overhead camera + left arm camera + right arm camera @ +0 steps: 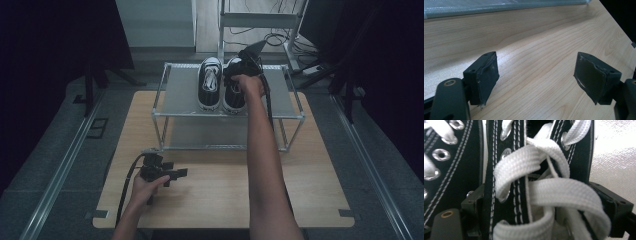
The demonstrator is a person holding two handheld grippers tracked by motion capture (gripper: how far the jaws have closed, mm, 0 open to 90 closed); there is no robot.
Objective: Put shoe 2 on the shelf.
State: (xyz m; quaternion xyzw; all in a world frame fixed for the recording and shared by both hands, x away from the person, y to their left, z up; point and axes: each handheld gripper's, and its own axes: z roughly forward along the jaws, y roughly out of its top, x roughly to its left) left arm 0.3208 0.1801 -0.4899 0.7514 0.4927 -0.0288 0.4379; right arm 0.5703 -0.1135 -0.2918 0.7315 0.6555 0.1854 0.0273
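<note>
While gripped, right sneaker (pixel 234 92), left sneaker (pixel 210 82) touching

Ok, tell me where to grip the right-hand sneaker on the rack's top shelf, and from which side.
Grip the right-hand sneaker across its laced upper, coming from above. It stands upright on the top shelf, close beside its mate, so the sides offer little room. The right gripper already straddles that laced part.
</note>
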